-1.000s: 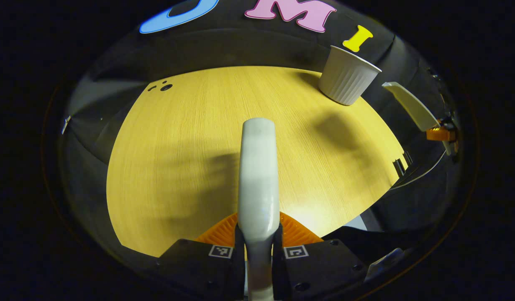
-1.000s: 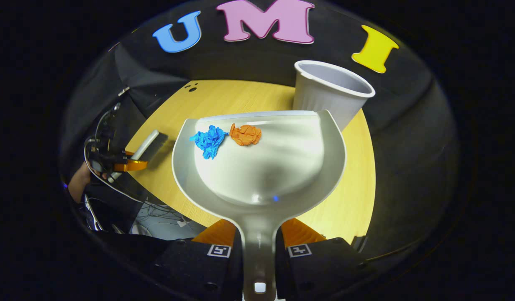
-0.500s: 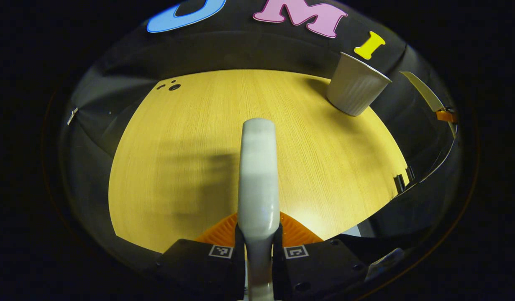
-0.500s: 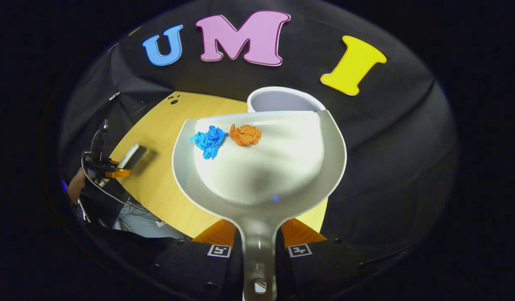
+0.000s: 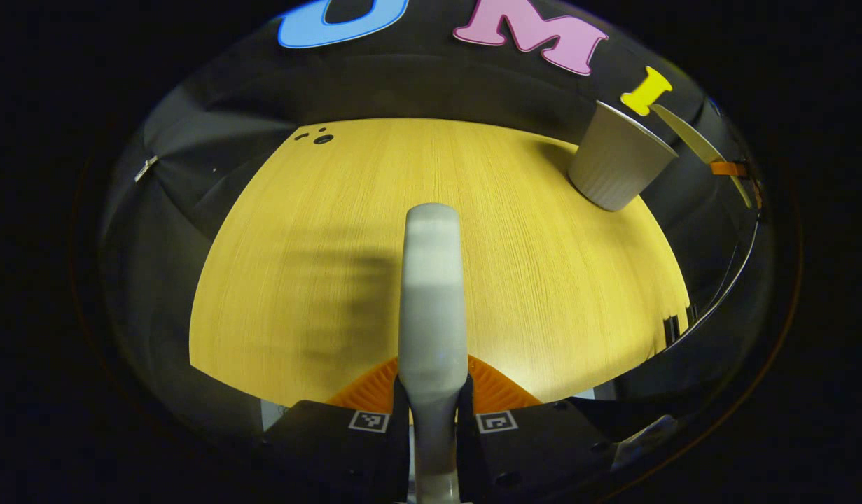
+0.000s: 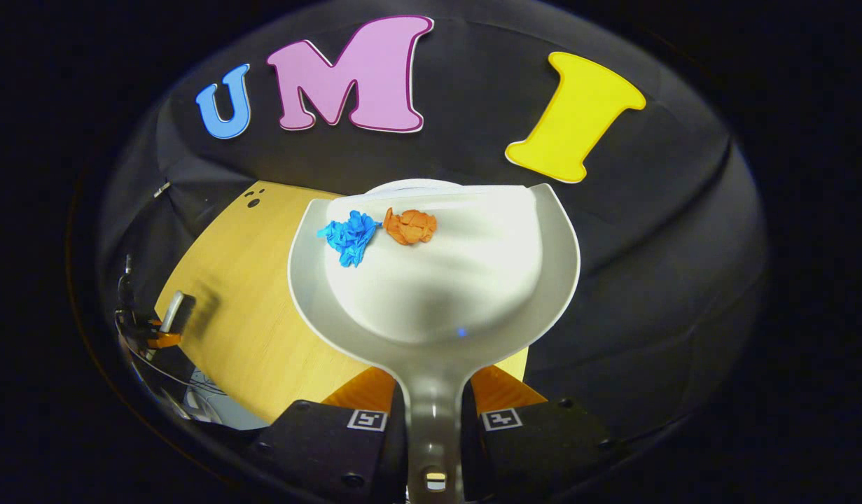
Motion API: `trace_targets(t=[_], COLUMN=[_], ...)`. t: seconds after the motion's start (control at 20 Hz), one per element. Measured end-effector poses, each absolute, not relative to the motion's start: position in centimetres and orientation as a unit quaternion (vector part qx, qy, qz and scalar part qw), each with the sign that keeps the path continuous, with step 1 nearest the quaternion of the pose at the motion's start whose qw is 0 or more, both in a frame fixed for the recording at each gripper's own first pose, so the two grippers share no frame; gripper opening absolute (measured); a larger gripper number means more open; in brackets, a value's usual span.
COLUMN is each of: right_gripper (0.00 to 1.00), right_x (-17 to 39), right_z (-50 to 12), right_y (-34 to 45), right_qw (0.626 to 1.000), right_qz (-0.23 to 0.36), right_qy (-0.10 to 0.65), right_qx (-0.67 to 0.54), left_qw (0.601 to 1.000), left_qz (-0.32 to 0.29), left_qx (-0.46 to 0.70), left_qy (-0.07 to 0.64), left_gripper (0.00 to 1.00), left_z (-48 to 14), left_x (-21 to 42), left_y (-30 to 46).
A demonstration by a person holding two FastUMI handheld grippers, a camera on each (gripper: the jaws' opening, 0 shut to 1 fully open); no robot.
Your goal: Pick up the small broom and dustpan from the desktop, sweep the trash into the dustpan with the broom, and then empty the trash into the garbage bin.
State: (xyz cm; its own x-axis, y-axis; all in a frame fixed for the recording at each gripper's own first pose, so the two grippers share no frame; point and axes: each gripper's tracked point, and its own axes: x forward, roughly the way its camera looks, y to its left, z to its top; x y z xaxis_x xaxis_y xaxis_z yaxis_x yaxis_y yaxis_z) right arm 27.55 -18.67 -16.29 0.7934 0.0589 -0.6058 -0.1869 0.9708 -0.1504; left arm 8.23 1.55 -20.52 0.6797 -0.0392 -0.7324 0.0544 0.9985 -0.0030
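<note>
**Loaded dustpan carried up to the bin**

My right gripper (image 6: 434,413) is clamped on the dustpan (image 6: 438,294) by its narrow handle, both fingers pressing its sides. My left gripper (image 5: 434,409) grips the broom (image 5: 433,280) the same way, its handle standing out over the desktop (image 5: 543,280).

The pan looks like stiff, light, smooth plastic. I judge the handle neck the right hold, though a smooth handle could twist when I tip it. The blue paper wad (image 6: 348,235) and the orange paper wad (image 6: 410,226) lie side by side near the pan's front lip. They look featherlight, so a jerk could flick them off.

Against half a second ago, the pan's lip now hides nearly all of the bin (image 6: 409,186), leaving just a sliver of rim. In the left gripper view the bin (image 5: 616,164) sits at the desk's far right corner, farther over than before. The wads have not shifted.
</note>
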Motion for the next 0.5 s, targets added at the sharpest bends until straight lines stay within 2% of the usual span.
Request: trace_targets(t=[0.05,0.5], right_gripper=[0.34,0.34], right_x=[28.8,35.4], right_z=[-16.5,-17.1], right_y=[-18.8,-21.6], right_qw=[0.943,0.942], right_qz=[0.064,0.015], right_qy=[0.311,0.258], right_qx=[-0.103,-0.215], left_qw=[0.918,0.924], left_qz=[-0.016,0.019], left_qx=[0.005,0.013], left_qy=[0.397,0.381], left_gripper=[0.33,0.31], left_z=[-20.3,-17.0], left_x=[8.1,6.4], left_y=[1.4,0.6])
